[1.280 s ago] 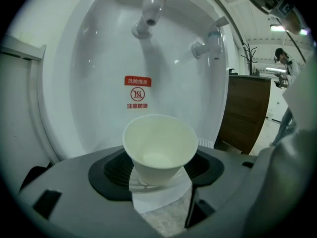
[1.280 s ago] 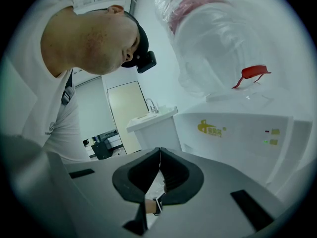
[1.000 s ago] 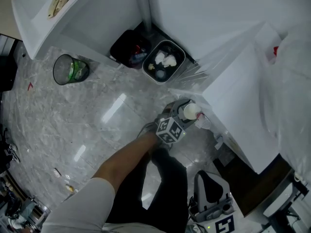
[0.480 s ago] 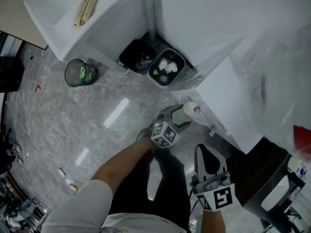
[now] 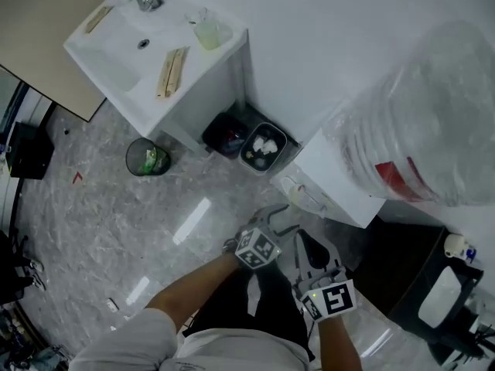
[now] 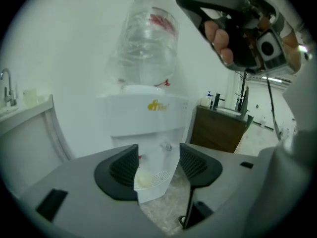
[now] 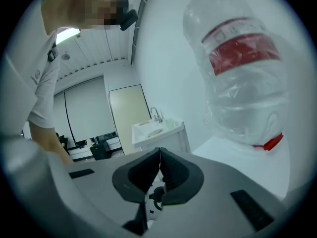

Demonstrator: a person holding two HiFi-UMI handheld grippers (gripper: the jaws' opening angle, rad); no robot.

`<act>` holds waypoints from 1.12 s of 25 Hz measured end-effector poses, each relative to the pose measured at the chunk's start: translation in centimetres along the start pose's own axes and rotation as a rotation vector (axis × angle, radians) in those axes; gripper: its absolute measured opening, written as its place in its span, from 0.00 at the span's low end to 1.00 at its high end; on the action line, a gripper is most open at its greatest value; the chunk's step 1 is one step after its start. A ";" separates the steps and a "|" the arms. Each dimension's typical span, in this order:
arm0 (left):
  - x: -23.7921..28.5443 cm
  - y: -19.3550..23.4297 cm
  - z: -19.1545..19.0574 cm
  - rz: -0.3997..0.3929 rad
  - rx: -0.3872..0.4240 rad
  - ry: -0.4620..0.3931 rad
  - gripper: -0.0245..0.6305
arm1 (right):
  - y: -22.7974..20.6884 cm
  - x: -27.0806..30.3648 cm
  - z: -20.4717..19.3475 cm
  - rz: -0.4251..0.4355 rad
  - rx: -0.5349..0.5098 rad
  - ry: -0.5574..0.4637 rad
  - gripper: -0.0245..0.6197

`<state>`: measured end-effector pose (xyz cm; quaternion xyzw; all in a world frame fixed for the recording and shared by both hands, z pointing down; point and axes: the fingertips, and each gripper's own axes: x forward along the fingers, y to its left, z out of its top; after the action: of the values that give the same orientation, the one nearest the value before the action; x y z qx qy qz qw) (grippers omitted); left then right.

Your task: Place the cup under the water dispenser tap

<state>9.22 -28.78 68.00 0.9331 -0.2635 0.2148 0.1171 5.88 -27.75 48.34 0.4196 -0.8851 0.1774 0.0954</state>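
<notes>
The pale cup (image 5: 298, 194) stands on the drip tray of the white water dispenser (image 5: 332, 180), below its tap (image 6: 167, 147). In the left gripper view the cup (image 6: 144, 178) shows small and far off between the jaws. My left gripper (image 5: 277, 213) (image 6: 158, 165) is drawn back from the cup. Its jaws are closing with nothing between them. My right gripper (image 5: 308, 242) (image 7: 159, 175) hangs beside the left one, shut and empty. A large clear water bottle (image 5: 421, 114) with a red label tops the dispenser.
A white sink unit (image 5: 147, 45) stands left of the dispenser. Two small bins (image 5: 263, 147) (image 5: 228, 135) sit in the corner between them, and a mesh bin (image 5: 148, 158) stands on the marble floor. A dark wooden cabinet (image 6: 223, 130) is right of the dispenser.
The left gripper has let go of the cup and pulled back and up; the cup stays on the tray. The right gripper rose into view. The head view lifted, showing bottle and sink.
</notes>
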 end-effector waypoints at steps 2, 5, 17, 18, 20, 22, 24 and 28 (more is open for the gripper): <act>-3.0 -1.0 3.1 -0.001 -0.007 -0.036 0.29 | 1.4 -1.3 2.1 -0.005 -0.011 -0.015 0.06; -6.9 -2.1 6.8 0.011 -0.009 -0.077 0.15 | 2.8 -3.3 4.8 -0.020 -0.026 -0.046 0.06; -18.0 -4.7 19.6 0.091 -0.045 -0.144 0.04 | 6.8 -9.8 11.2 -0.076 -0.057 -0.121 0.06; -18.8 -5.0 20.6 0.094 -0.059 -0.156 0.04 | 7.0 -10.0 11.3 -0.083 -0.056 -0.120 0.06; -20.0 -5.8 22.1 0.098 -0.077 -0.178 0.04 | 7.3 -10.6 11.1 -0.098 -0.052 -0.117 0.06; -20.6 -6.5 23.3 0.102 -0.080 -0.199 0.04 | 7.5 -11.0 11.3 -0.107 -0.064 -0.112 0.06; -21.0 -6.9 24.1 0.106 -0.072 -0.211 0.04 | 7.5 -11.3 11.7 -0.115 -0.075 -0.112 0.06; -21.7 -7.0 24.9 0.121 -0.066 -0.227 0.04 | 7.5 -11.8 12.1 -0.129 -0.080 -0.116 0.06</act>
<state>4.75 -21.63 35.33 0.9294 -0.3380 0.1057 0.1038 7.23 -19.78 31.68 0.4811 -0.8666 0.1109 0.0718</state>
